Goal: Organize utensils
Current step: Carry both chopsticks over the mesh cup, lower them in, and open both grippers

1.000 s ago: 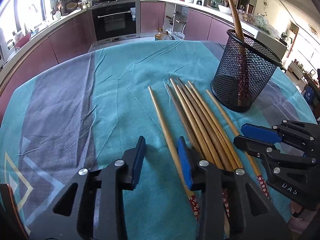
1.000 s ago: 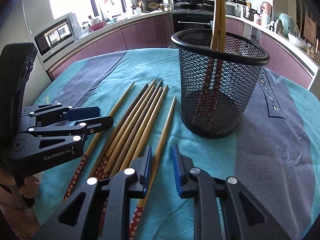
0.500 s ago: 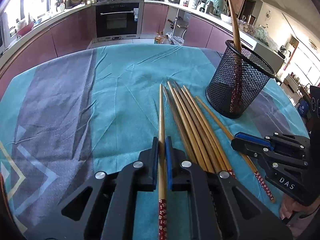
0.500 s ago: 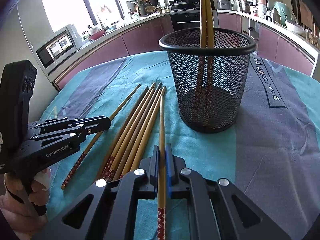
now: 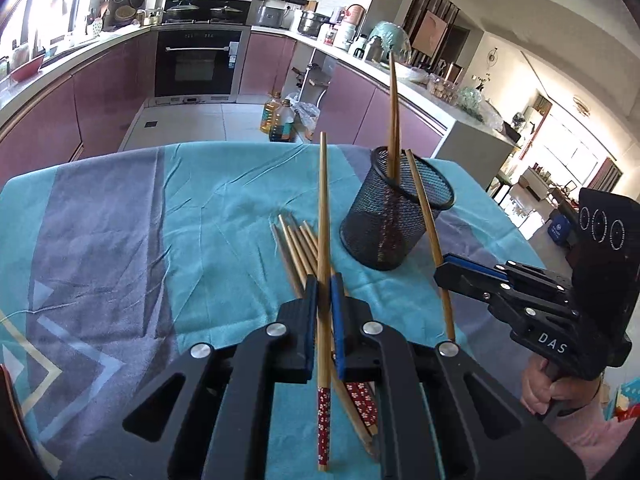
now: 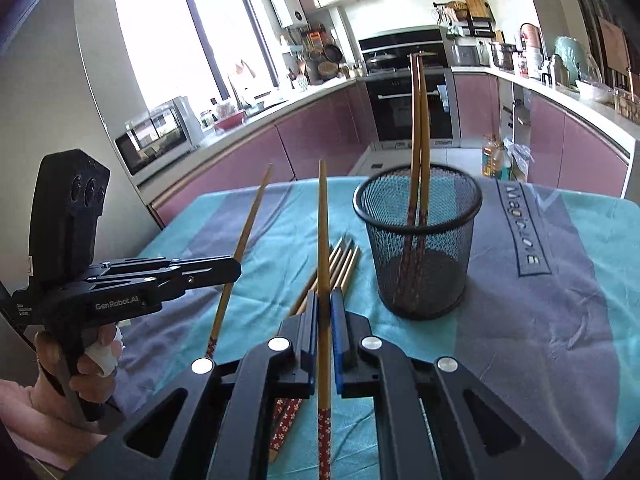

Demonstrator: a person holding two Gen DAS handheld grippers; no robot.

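Only right wrist view shows window, both jaws pinching a chopstick each.

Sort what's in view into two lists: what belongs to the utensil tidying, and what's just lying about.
Belongs:
left gripper with its chopstick
right gripper with its chopstick
loose chopsticks on the cloth
mesh holder with two chopsticks inside

Lying about:
oil bottles
microwave
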